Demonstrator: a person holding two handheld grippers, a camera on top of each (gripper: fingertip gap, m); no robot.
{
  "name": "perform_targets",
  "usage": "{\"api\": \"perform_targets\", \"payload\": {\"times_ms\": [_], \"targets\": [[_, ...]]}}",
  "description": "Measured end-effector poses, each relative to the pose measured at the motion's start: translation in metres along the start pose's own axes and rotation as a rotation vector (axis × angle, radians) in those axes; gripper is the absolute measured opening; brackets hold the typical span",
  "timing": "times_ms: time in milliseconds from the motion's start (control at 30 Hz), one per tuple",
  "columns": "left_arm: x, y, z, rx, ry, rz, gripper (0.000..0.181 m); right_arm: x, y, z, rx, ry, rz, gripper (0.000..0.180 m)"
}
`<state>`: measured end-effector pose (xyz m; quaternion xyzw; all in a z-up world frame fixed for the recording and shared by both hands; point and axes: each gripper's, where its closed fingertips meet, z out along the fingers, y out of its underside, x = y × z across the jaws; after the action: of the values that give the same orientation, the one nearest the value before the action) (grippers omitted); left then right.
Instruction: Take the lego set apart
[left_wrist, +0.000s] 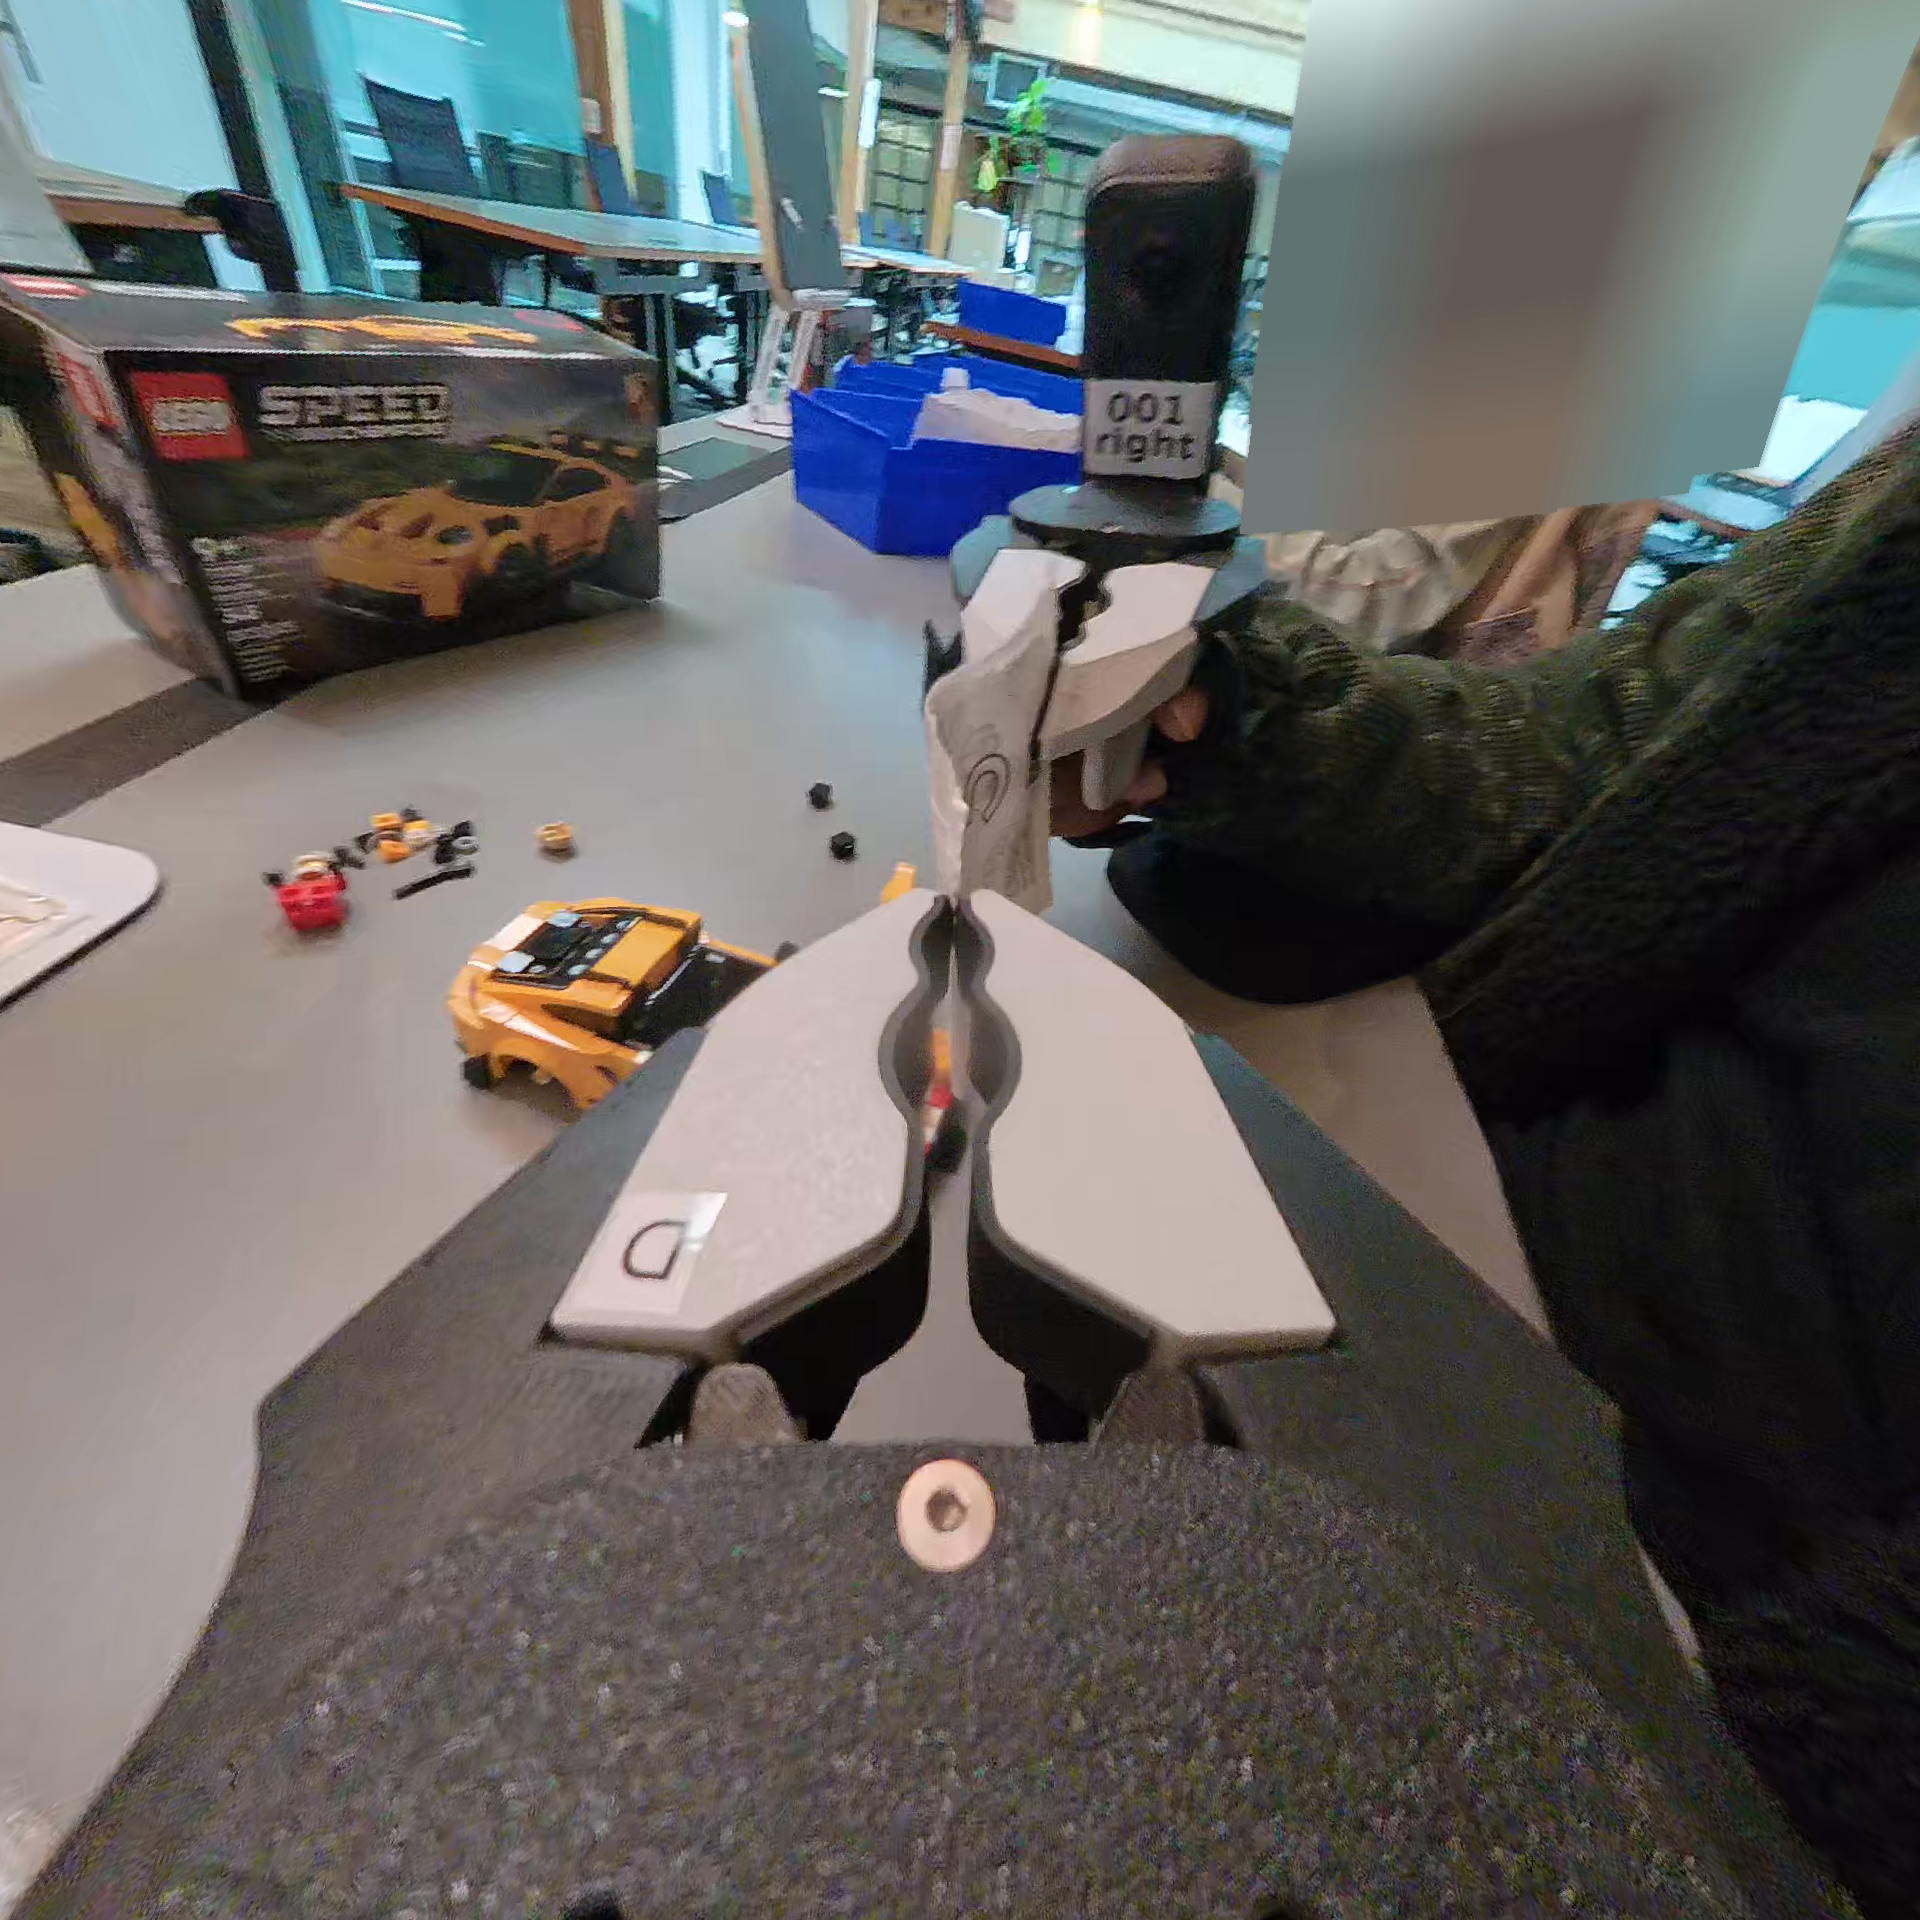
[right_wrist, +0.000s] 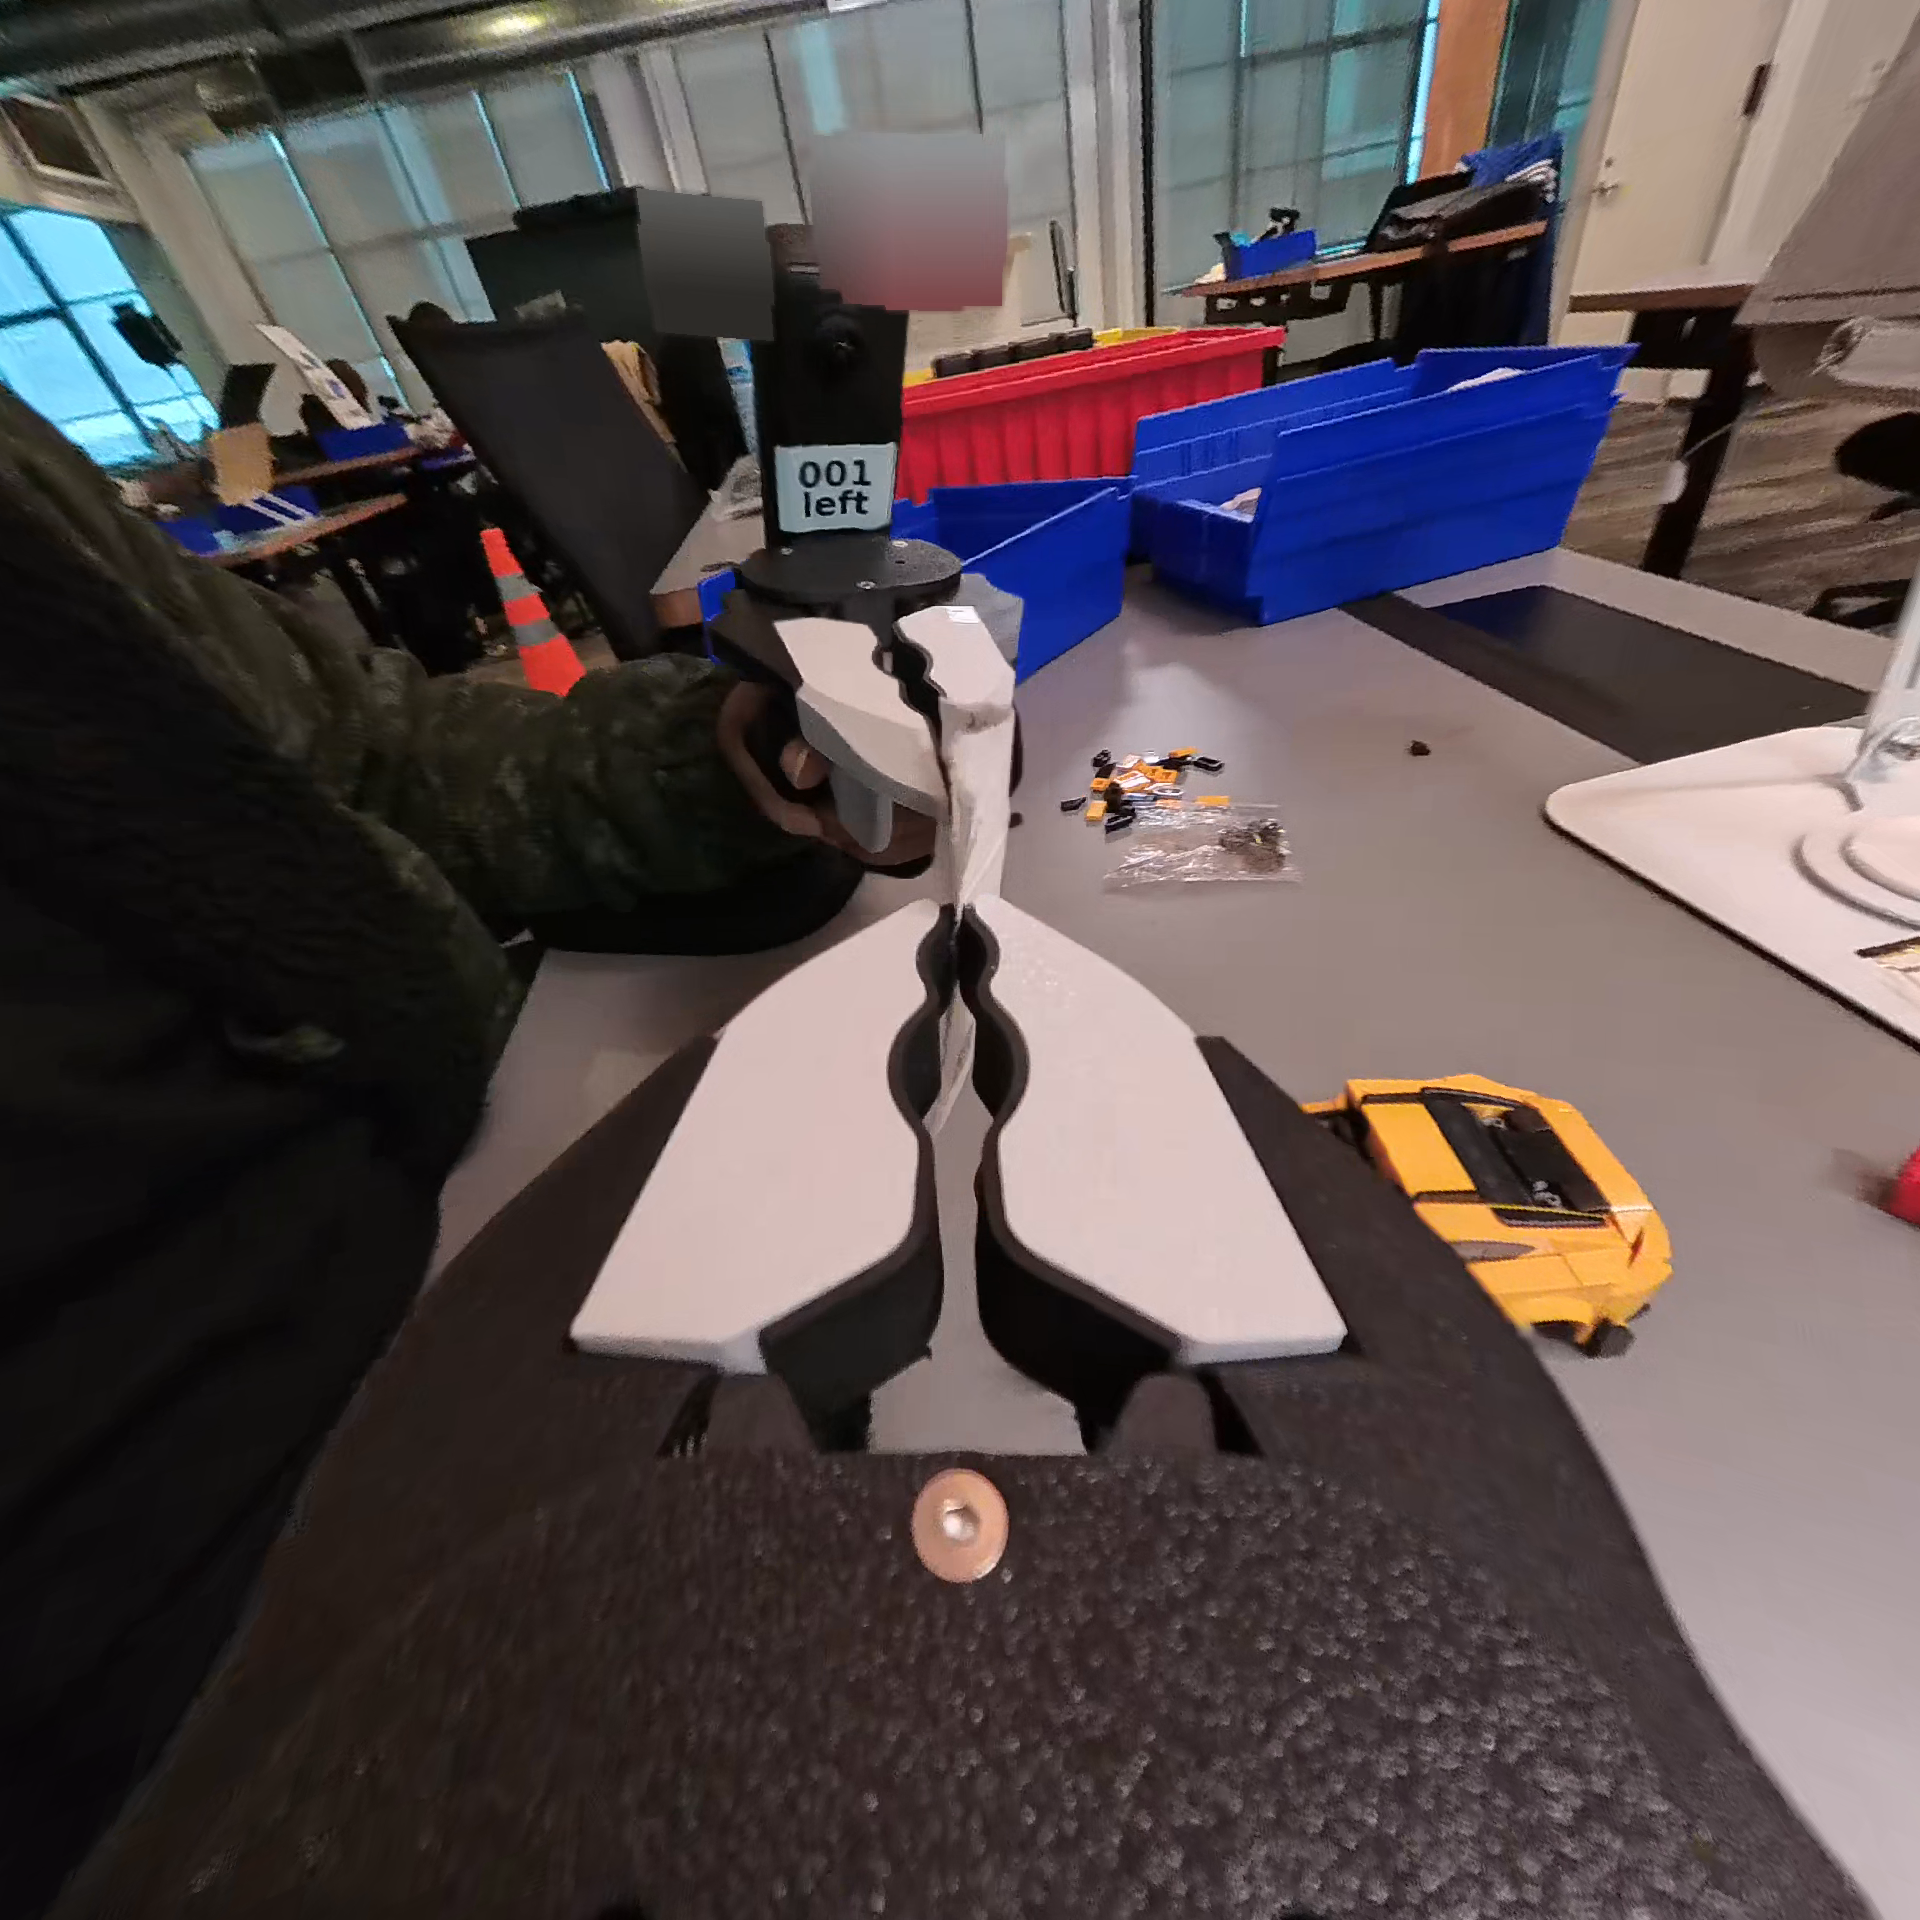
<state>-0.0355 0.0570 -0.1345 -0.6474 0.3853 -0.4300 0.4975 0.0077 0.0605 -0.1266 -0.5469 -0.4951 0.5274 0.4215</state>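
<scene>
A white paper bag (left_wrist: 987, 790) hangs stretched between my two grippers above the grey table (left_wrist: 675, 727). My left gripper (left_wrist: 952, 914) is shut on the bag's near end. The right gripper (left_wrist: 1044, 727), held by a hand in a dark green sleeve, is shut on its far end. In the right wrist view my right gripper (right_wrist: 961, 914) pinches the bag (right_wrist: 977, 821), and the left gripper (right_wrist: 940, 790) clamps it opposite. The yellow lego car (left_wrist: 582, 987) sits on the table to the left below; it also shows in the right wrist view (right_wrist: 1496, 1195).
Loose lego pieces (left_wrist: 395, 842) and a red piece (left_wrist: 312, 899) lie beyond the car. A clear plastic bag (right_wrist: 1205, 847) lies by more pieces (right_wrist: 1153, 779). The lego box (left_wrist: 364, 468), blue bins (right_wrist: 1351, 488), a red bin (right_wrist: 1081, 416) and a white tray (right_wrist: 1714, 831) ring the table.
</scene>
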Motion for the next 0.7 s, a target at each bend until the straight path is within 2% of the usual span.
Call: {"api": "perform_targets", "payload": {"times_ms": [67, 167, 267, 367, 433, 600, 700], "targets": [[-0.002, 0.001, 0.000, 0.004, -0.016, -0.001, 0.001, -0.004, 0.001, -0.001, 0.009, -0.040, 0.025, 0.000], [0.000, 0.002, 0.001, 0.000, 0.002, 0.010, 0.012, -0.012, -0.004, -0.002, 0.045, -0.092, 0.031, 0.000], [0.007, 0.006, 0.004, -0.024, 0.018, 0.043, 0.000, -0.013, -0.003, -0.002, 0.041, -0.094, 0.020, 0.000], [0.004, 0.006, 0.004, -0.041, -0.012, 0.053, 0.000, -0.006, -0.002, -0.002, 0.032, -0.050, 0.015, 0.000], [-0.004, 0.011, 0.004, -0.068, -0.065, 0.047, 0.000, 0.008, 0.003, 0.000, -0.007, 0.058, -0.031, 0.001], [-0.038, 0.030, 0.000, -0.168, -0.283, 0.088, 0.000, 0.061, 0.020, -0.008, -0.187, 0.521, -0.244, 0.007], [-0.048, 0.041, 0.001, -0.211, -0.333, 0.078, 0.000, 0.068, 0.023, -0.011, -0.244, 0.632, -0.281, 0.007]]}}
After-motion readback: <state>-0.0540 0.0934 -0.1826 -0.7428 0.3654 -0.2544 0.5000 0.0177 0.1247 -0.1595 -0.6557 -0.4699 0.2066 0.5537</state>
